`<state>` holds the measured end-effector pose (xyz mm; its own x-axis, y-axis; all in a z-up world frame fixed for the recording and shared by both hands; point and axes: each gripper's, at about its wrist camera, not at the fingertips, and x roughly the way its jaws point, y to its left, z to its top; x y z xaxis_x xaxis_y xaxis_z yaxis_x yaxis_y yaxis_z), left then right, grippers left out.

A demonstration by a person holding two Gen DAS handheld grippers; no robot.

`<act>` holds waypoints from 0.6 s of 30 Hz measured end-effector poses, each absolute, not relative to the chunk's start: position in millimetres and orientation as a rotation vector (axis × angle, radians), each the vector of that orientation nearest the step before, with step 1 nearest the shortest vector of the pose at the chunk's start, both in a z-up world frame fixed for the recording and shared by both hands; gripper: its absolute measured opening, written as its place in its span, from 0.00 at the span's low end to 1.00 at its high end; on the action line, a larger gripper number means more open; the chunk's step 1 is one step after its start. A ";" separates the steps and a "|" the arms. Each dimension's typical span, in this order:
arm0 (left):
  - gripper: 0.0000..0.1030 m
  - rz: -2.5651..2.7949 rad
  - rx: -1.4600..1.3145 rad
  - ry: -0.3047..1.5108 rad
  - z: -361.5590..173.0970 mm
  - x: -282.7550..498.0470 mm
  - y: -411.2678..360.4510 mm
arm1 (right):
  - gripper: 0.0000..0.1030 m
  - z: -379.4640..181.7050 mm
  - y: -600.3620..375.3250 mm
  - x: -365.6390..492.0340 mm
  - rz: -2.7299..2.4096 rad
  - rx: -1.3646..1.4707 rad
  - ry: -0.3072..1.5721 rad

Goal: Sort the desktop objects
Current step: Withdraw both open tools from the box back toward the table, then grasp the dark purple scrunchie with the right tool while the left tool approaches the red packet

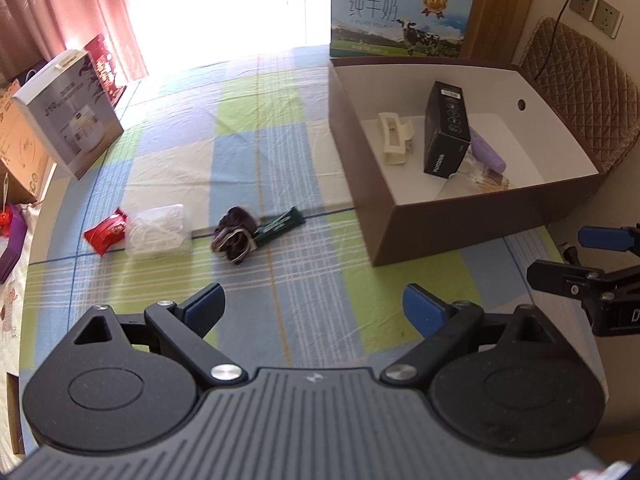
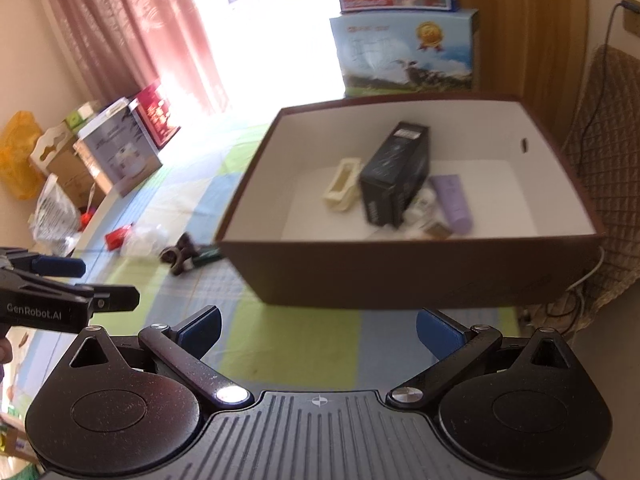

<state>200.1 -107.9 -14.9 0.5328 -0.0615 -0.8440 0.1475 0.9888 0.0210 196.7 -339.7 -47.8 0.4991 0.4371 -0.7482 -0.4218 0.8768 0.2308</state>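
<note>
Both grippers hang over the checked tablecloth (image 1: 256, 128) with nothing between their blue pads. From the left wrist view, the left gripper (image 1: 314, 306) has its jaws spread wide apart above bare cloth; the right gripper (image 2: 318, 330), seen from its own camera, is spread just as wide, a little short of the brown box (image 2: 400, 272).

Farthest left on the cloth lies a red packet (image 1: 105, 234), touching a clear plastic bag of white pieces (image 1: 158, 230). Near these, further right, sits a dark hair scrunchie (image 1: 235, 234), with a dark green stick packet (image 1: 280, 226) beside it, its end against the scrunchie. These four things lie loose on the table, outside the box.

To the right stands the open brown box, white inside. In it, from left to right: a cream hair claw clip (image 1: 395, 138), a black carton (image 1: 447, 130) standing tilted, and a lilac tube (image 1: 486, 150) leaning behind the carton. Some small clear-wrapped item (image 1: 486, 178) lies at the tube's foot, too blurred to name.
</note>
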 end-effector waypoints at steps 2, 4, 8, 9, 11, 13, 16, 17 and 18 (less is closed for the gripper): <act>0.91 -0.112 0.091 1.008 -16.1 195.1 -98.1 | 0.98 -50.5 -329.9 191.7 0.538 0.012 0.923; 0.91 -0.102 0.087 1.014 -17.3 190.7 -88.5 | 0.98 -52.9 -320.3 187.1 0.552 0.004 0.933; 0.91 -0.078 0.083 1.025 -20.8 183.6 -70.6 | 0.98 -57.9 -299.5 179.2 0.581 -0.009 0.954; 0.91 -0.071 0.081 1.028 -21.6 182.1 -66.1 | 0.98 -59.4 -294.2 177.3 0.590 -0.012 0.959; 0.91 -0.061 0.075 1.031 -22.5 179.2 -56.9 | 0.98 -61.9 -283.7 173.3 0.604 -0.020 0.966; 0.91 -0.053 0.071 1.034 -23.3 176.3 -47.9 | 0.98 -64.2 -273.3 169.2 0.617 -0.027 0.971; 0.91 -0.043 0.063 1.038 -24.8 173.0 -34.9 | 0.98 -67.6 -257.8 164.2 0.636 -0.039 0.980; 0.91 -0.040 0.060 1.040 -25.5 172.0 -30.6 | 0.98 -68.7 -253.0 162.5 0.641 -0.042 0.983; 0.91 -0.036 0.058 1.043 -26.3 170.9 -26.0 | 0.98 -69.7 -248.4 160.9 0.645 -0.044 0.986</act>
<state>170.9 -26.0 -26.3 0.5035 -0.0027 -0.8640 0.0574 0.9979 0.0304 160.9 -248.4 -69.7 0.3826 0.4862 -0.7856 -0.5252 0.8141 0.2480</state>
